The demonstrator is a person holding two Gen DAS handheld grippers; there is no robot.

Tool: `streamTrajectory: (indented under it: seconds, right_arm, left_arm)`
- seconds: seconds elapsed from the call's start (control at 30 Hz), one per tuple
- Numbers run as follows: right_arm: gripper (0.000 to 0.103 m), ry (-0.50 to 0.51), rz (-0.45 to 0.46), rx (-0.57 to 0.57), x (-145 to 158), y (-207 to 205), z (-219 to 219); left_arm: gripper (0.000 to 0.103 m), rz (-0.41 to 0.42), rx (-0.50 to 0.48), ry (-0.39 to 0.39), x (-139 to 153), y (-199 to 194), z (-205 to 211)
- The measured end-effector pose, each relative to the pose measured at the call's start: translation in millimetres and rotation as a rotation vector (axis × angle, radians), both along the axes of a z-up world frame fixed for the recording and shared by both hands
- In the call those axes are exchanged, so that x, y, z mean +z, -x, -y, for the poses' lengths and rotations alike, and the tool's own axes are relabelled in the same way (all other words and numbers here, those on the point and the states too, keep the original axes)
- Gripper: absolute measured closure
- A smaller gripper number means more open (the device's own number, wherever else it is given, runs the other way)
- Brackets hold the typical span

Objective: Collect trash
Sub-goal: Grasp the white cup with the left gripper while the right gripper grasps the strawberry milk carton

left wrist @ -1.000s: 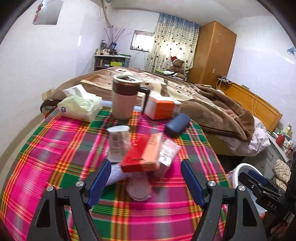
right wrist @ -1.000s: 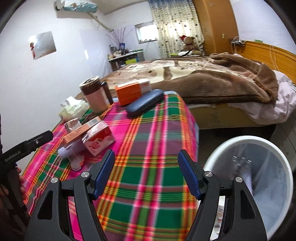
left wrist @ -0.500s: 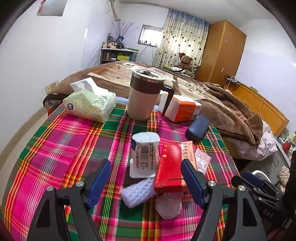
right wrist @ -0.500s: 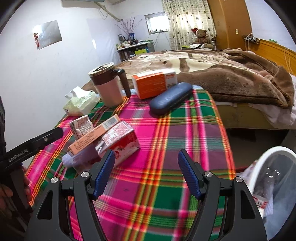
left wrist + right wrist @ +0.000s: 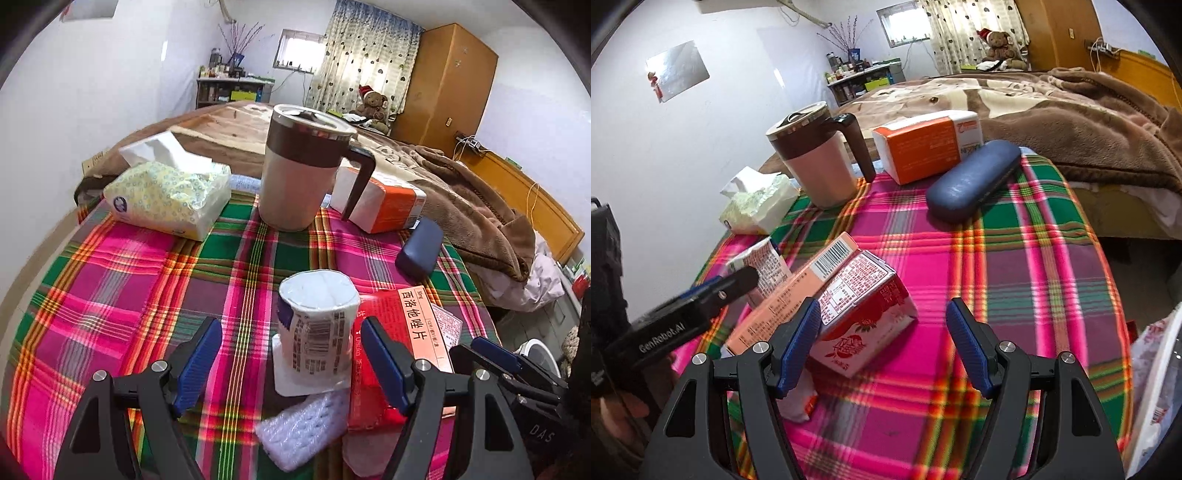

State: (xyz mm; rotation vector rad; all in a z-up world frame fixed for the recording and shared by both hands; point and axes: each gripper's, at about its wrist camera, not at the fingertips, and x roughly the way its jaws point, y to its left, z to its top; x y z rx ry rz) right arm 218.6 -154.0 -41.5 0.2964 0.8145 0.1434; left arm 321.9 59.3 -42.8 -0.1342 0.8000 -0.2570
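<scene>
A pile of trash lies on the plaid table (image 5: 110, 280). In the left wrist view, an upside-down white yogurt cup (image 5: 317, 321) stands between the fingers of my open left gripper (image 5: 291, 365), with a red medicine box (image 5: 402, 332) beside it and a bubble-wrap piece (image 5: 306, 432) below. In the right wrist view, my open right gripper (image 5: 882, 347) is just in front of a crushed red-and-white juice carton (image 5: 864, 314), which leans against the pink side of the medicine box (image 5: 790, 299). The left gripper (image 5: 683, 317) shows at the left there.
A lidded mug (image 5: 306, 170), tissue pack (image 5: 170, 192), orange box (image 5: 384, 203) and blue glasses case (image 5: 419, 249) stand at the table's far side. A bed with a brown blanket (image 5: 1071, 110) lies beyond. A white bin (image 5: 1160, 387) with a bag stands at the right.
Both grippers have moved forward over the table toward the trash pile. The yogurt cup now sits between the left fingers, and the bin has slid to the right view's edge.
</scene>
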Motion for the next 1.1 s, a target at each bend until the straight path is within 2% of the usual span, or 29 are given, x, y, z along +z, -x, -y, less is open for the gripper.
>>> streamTrajectory:
  seconds: [0.1,0.4,0.57,0.73,0.83,1.0,1.1]
  right_arm:
    - [0.031,0.011,0.001,0.007,2,-6,-5]
    - [0.029,-0.066,-0.043,0.006,-5,-26,-14]
    - [0.022,-0.102,-0.073,-0.026,-12,-33,-13]
    - [0.022,-0.13,-0.094,-0.049,-15,-34,-14]
    - [0.022,-0.173,-0.116,-0.067,-17,-35,-14]
    - [0.022,-0.142,-0.132,-0.072,-23,-39,-19]
    - [0.022,-0.137,-0.124,-0.084,-23,-36,-17]
  left_arm:
    - [0.026,-0.003,-0.002,0.014,-2,-6,-2]
    - [0.026,-0.032,0.032,0.022,-11,-18,-16]
    - [0.026,-0.044,0.047,0.022,-15,-26,-22]
    - [0.026,-0.059,0.06,0.018,-21,-29,-25]
    - [0.031,-0.059,0.068,0.014,-22,-30,-25]
    - [0.041,-0.07,0.076,0.004,-26,-32,-27]
    - [0.043,-0.074,0.078,0.01,-27,-33,-29]
